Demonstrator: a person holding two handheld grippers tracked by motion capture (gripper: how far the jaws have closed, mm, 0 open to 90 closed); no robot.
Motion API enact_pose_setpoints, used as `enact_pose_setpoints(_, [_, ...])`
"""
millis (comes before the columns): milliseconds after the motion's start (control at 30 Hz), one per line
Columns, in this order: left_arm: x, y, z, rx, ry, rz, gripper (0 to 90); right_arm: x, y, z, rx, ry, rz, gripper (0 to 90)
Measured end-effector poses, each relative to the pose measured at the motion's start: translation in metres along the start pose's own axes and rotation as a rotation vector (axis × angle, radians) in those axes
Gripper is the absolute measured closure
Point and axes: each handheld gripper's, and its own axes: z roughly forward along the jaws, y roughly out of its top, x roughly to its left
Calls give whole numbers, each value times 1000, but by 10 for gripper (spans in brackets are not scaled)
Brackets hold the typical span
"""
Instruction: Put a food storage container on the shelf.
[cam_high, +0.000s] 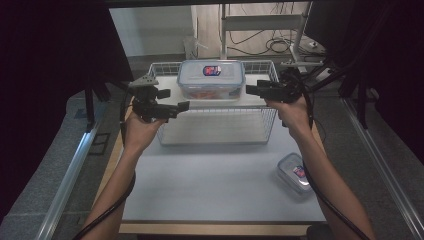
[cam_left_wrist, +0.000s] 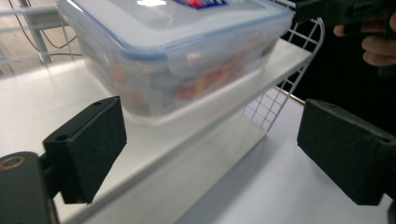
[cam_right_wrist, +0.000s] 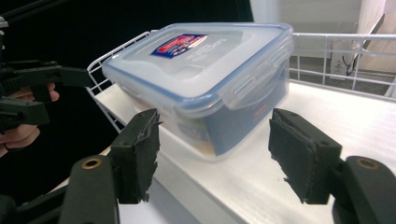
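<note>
The white tabletop (cam_high: 210, 185) carries a white wire rack (cam_high: 167, 67) whose shelf bears the clear plastic food box (cam_high: 211, 80) with a blue-sealed snap lid. The box sits flat, label up, its long axis running across the shelf from one gripper toward the other, short ends facing them. It looks rigid and smooth, likely slippery, moderately weighted by the food inside; the short ends or the lid clips seem the best hold. The left gripper (cam_high: 181, 106) and right gripper (cam_high: 250, 90) flank it, both spread, pinching nothing. A smaller lidded box (cam_high: 296, 174) lies on the tabletop, well apart.
</note>
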Motion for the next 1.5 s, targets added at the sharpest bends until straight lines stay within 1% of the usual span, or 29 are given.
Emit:
enact_pose_setpoints(33, [-4, -6, -2, 2, -2, 6, 72, 3, -3, -3, 2, 4, -13, 320])
enact_pose_setpoints(67, [-4, -6, -2, 2, -2, 6, 69, 4, -5, -3, 3, 5, -19, 315])
enact_pose_setpoints(100, [-7, -11, -3, 8, 0, 17, 65, 6, -7, -4, 10, 7, -29, 306])
enact_pose_setpoints(200, [-10, -16, -6, 11, 3, 28, 59, 9, -9, -5, 22, 3, -45, 296])
enact_pose_setpoints(233, [-13, -21, -9, 5, 1, 32, 59, 14, -13, -5, 33, -4, -80, 285])
enact_pose_setpoints(300, [-17, -26, -12, -4, -1, 35, 56, 19, -16, -6, 41, -6, -100, 273])
enact_pose_setpoints(333, [-17, -26, -12, -4, -1, 35, 56, 19, -16, -6, 41, -6, -100, 273])
enact_pose_setpoints(367, [-21, -31, -15, -5, 0, 44, 54, 25, -20, -7, 46, -10, -122, 259])
enact_pose_setpoints(533, [-30, -44, -20, -3, 27, 75, 50, 34, -29, -7, 61, -10, -151, 230])
enact_pose_setpoints(567, [-32, -47, -21, -1, 32, 80, 47, 39, -34, -7, 67, -11, -174, 213])
enact_pose_setpoints(633, [-37, -55, -24, 3, 44, 94, 46, 43, -39, -7, 77, -13, -186, 200])
enact_pose_setpoints(667, [-37, -55, -24, 3, 44, 94, 45, 46, -41, -7, 80, -14, -191, 193])
enact_pose_setpoints(700, [-40, -61, -25, 5, 51, 104, 45, 48, -44, -8, 82, -12, -201, 185])
enact_pose_setpoints(800, [-45, -68, -26, 6, 59, 117, 57, 52, -49, -8, 82, -9, -207, 170])
enact_pose_setpoints(833, [-49, -74, -27, 4, 71, 130, 62, 55, -55, -9, 78, -4, -206, 156])
enact_pose_setpoints(867, [-49, -74, -27, 4, 71, 130, 64, 55, -55, -9, 78, -4, -206, 156])
enact_pose_setpoints(900, [-51, -79, -28, 3, 76, 133, 64, 55, -58, -9, 77, -3, -207, 150])
enact_pose_setpoints(933, [-53, -82, -27, 6, 82, 133, 75, 57, -65, -9, 86, -5, -216, 132])
enact_pose_setpoints(967, [-56, -89, -27, 10, 92, 143, 75, 58, -68, -10, 89, -4, -218, 125])
enact_pose_setpoints(1067, [-60, -99, -27, 20, 101, 149, 70, 60, -79, -10, 94, -3, -222, 106])
enact_pose_setpoints(1100, [-60, -99, -27, 20, 101, 149, 66, 60, -79, -10, 94, -3, -222, 106])
enact_pose_setpoints(1133, [-61, -104, -27, 26, 101, 153, 66, 61, -82, -10, 98, -8, -230, 101])
enact_pose_setpoints(1167, [-63, -110, -27, 37, 104, 159, 52, 64, -90, -10, 115, -13, -254, 91])
enact_pose_setpoints(1233, [-64, -118, -27, 40, 105, 152, 49, 66, -97, -10, 120, -20, -276, 87])
enact_pose_setpoints(1267, [-64, -118, -27, 40, 105, 152, 48, 66, -97, -10, 120, -20, -276, 87])
enact_pose_setpoints(1300, [-65, -125, -27, 50, 94, 140, 46, 68, -105, -11, 128, -23, -291, 85])
enact_pose_setpoints(1367, [-66, -132, -27, 57, 101, 147, 45, 68, -112, -12, 124, -19, -298, 83])
enact_pose_setpoints(1467, [-68, -138, -27, 63, 103, 144, 45, 66, -124, -15, 112, -20, -287, 73])
enact_pose_setpoints(1500, [-69, -143, -26, 72, 109, 149, 45, 65, -127, -15, 119, -21, -285, 69])
